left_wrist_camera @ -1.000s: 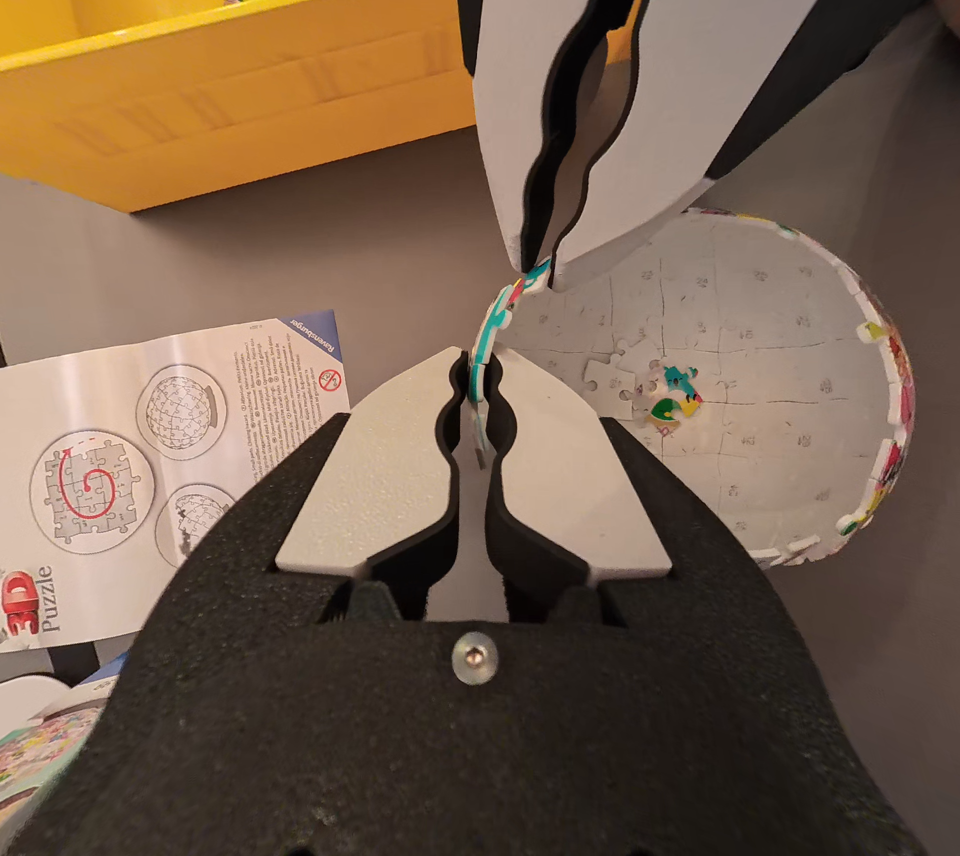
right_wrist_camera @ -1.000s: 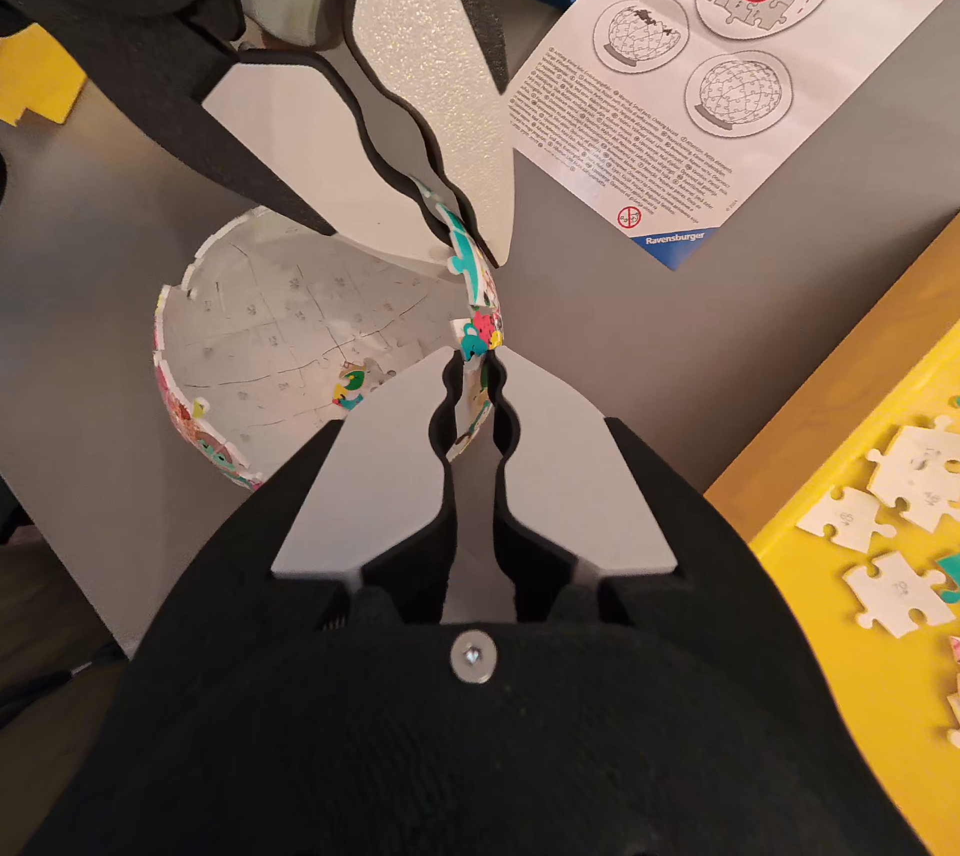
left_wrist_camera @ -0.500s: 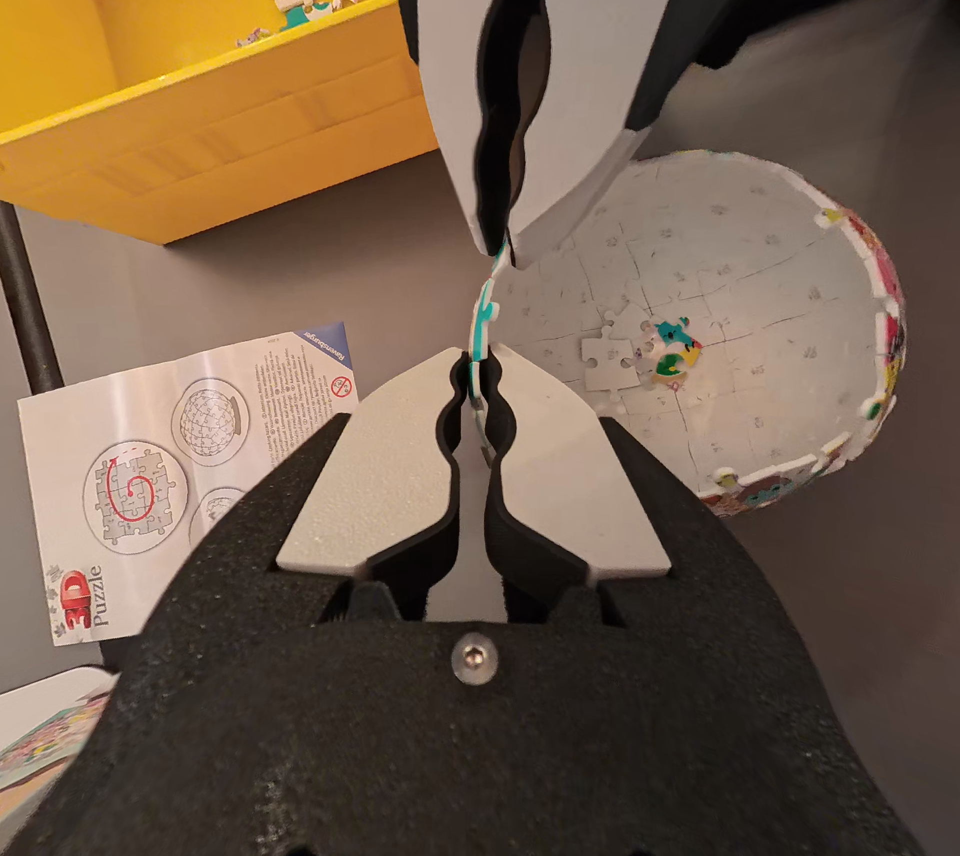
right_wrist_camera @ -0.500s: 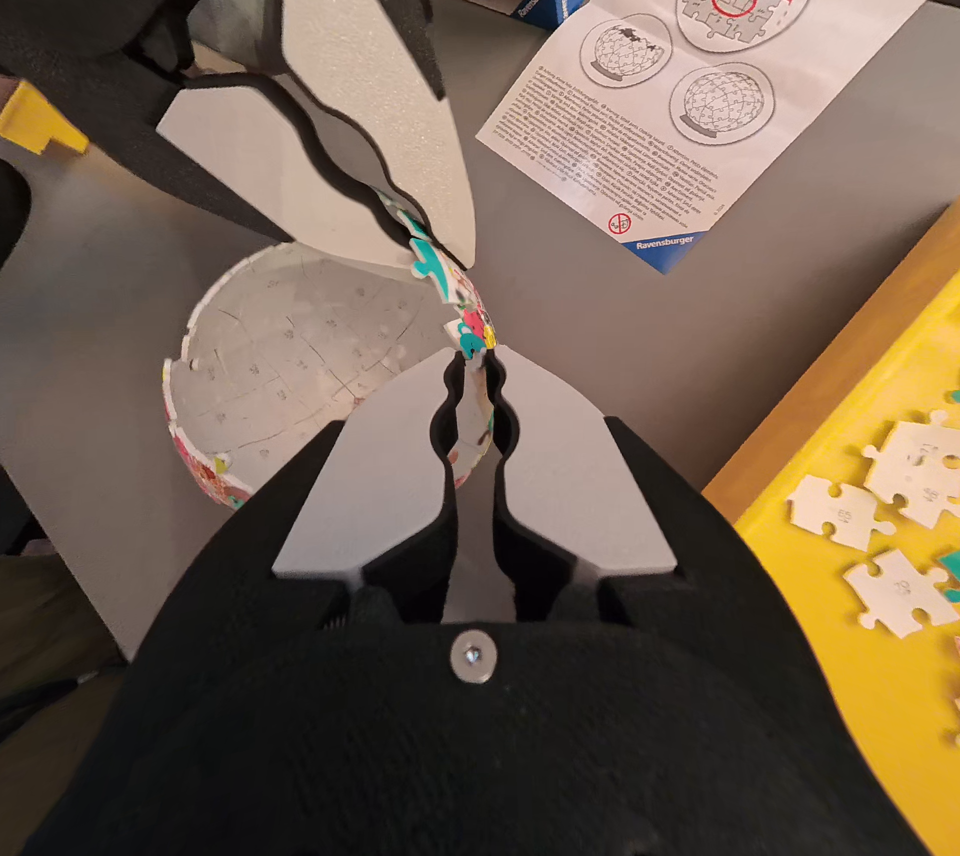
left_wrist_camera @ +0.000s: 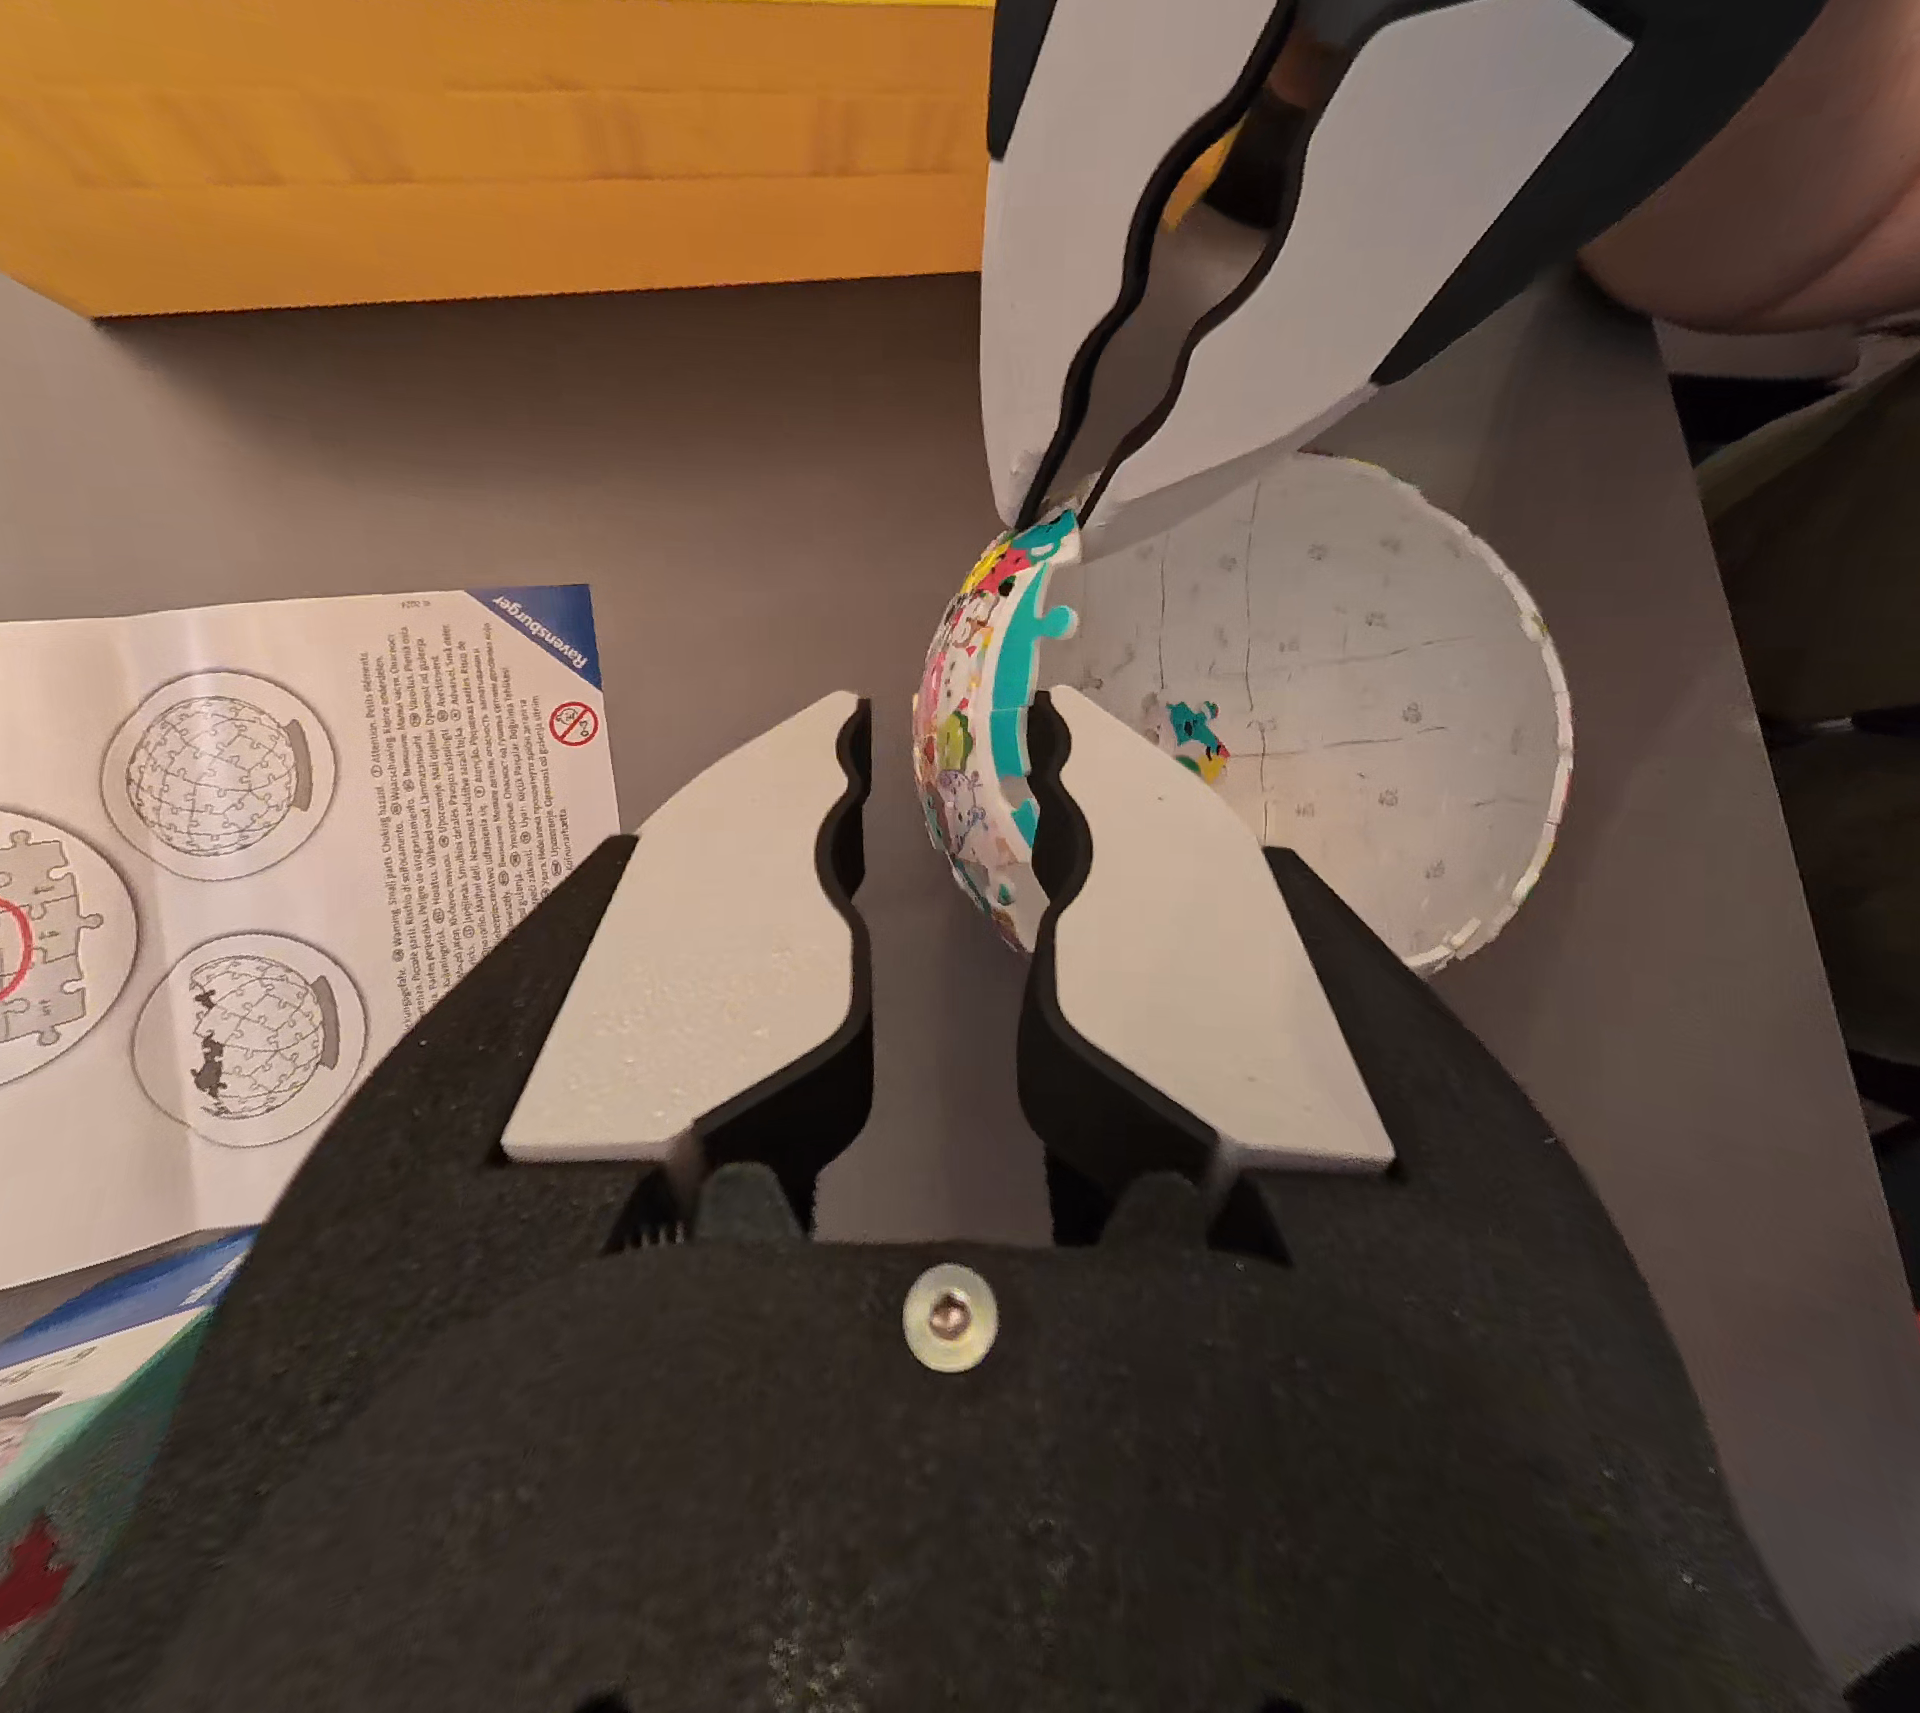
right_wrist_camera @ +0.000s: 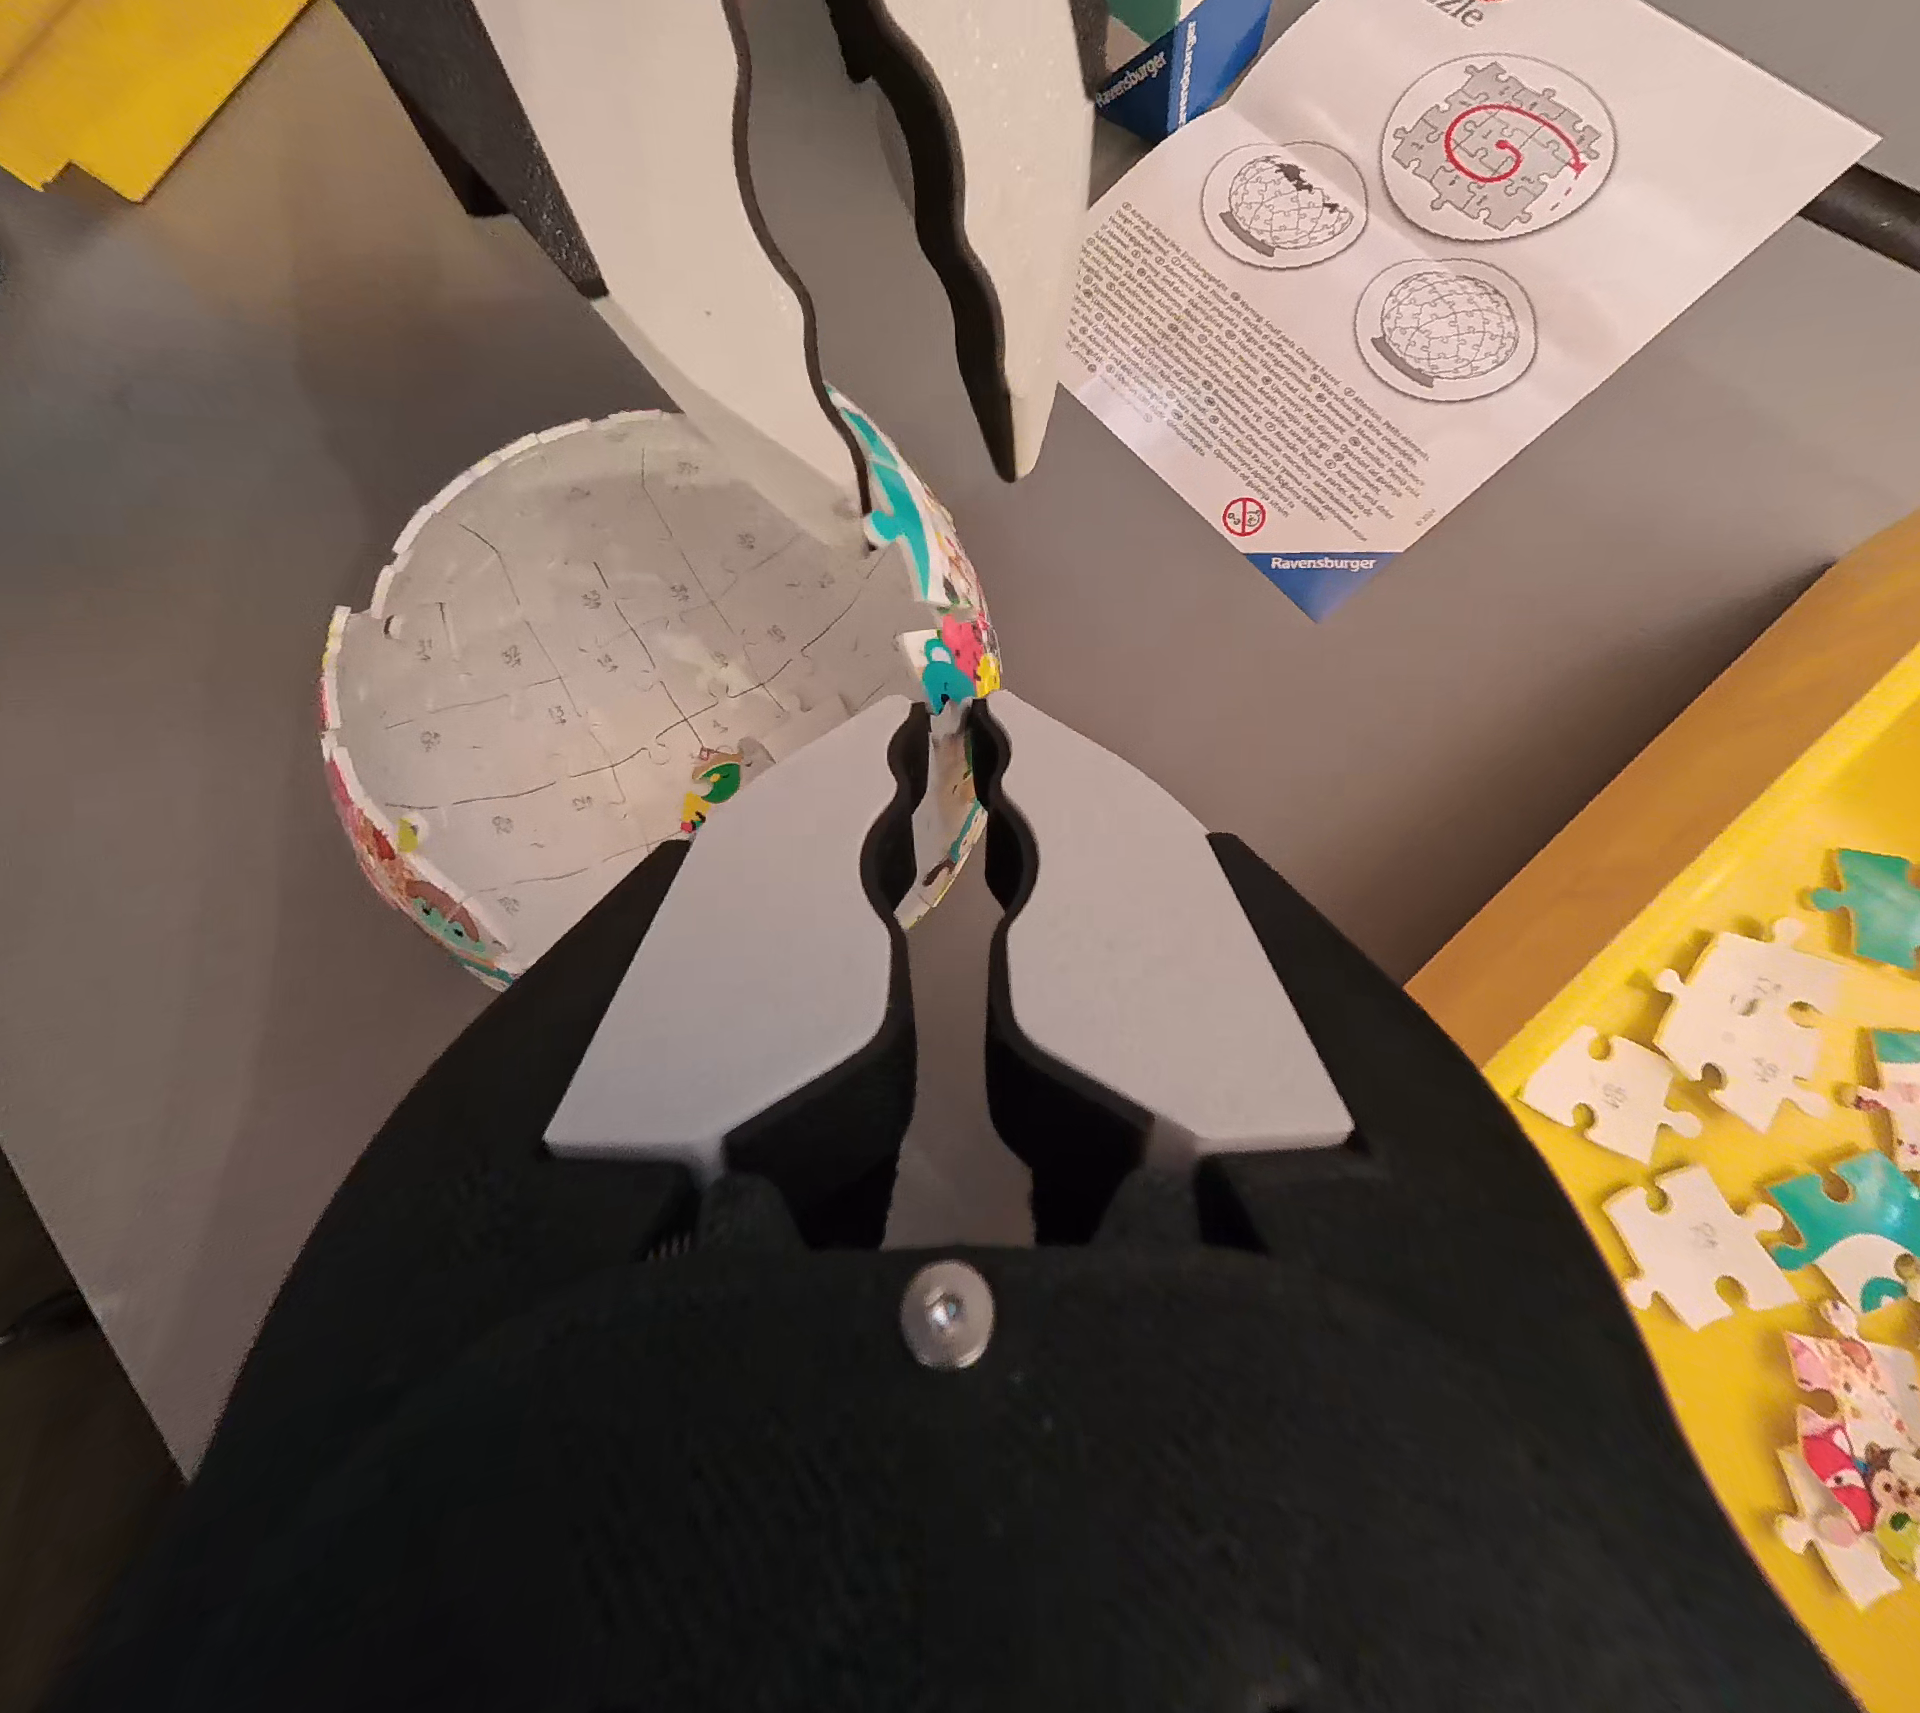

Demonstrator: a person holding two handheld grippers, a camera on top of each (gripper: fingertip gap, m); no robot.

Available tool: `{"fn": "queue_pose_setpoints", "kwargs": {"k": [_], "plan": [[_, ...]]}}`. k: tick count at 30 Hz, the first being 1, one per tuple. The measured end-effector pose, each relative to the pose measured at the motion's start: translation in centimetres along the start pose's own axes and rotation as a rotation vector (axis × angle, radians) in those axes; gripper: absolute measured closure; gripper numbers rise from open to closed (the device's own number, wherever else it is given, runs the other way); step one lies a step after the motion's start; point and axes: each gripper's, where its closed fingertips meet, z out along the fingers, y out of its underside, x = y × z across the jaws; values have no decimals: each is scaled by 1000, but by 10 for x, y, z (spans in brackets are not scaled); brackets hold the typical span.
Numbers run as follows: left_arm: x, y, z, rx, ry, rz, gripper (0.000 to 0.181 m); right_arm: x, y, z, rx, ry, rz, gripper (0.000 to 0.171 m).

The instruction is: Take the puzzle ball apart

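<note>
My left gripper [left_wrist_camera: 951,707] has just let go: a moment ago its jaws were pinched on the rim of the puzzle ball [left_wrist_camera: 1340,707], and now they stand well apart at centre frame of the left wrist view, holding nothing. The rim's teal-edged pieces sit in the gap, touching the inner face of the right-hand finger [left_wrist_camera: 1164,915] and clear of the left-hand one.

My right gripper [right_wrist_camera: 948,707], at the centre of its own view, is nearly closed and pinches a piece on the ball's rim between its tips. In the left wrist view it comes down from the upper right of the frame, tips on the top of the same stretch of rim.

I take the release to mean the left is being reset for a fresh hold while the right keeps the shell from shifting; no piece looks to have come free in this exchange.

The ball is an open half-shell, white inside, lying on the grey table [left_wrist_camera: 727,437], centre right in the left view and centre left in the right view. One loose coloured piece [left_wrist_camera: 1195,733] lies inside it.

Farther out, an instruction sheet [left_wrist_camera: 312,832] lies at left of the left view, and a yellow tray [left_wrist_camera: 468,136] of removed pieces [right_wrist_camera: 1714,1144] crosses its upper left.
</note>
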Motion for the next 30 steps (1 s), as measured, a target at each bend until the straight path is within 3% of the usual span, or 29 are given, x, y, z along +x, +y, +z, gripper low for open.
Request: {"fn": "queue_pose_setpoints", "kwargs": {"k": [6,20,30], "plan": [[5,-8,3,-36,59,-8,169,1,1,-1,1,10,2,162],[0,-8,1,-140,251,-122,173,1,1,-1,5,24,-18,163],[-3,-10,0,-94,324,-222,175,0,0,-1,14,27,-31,163]]}}
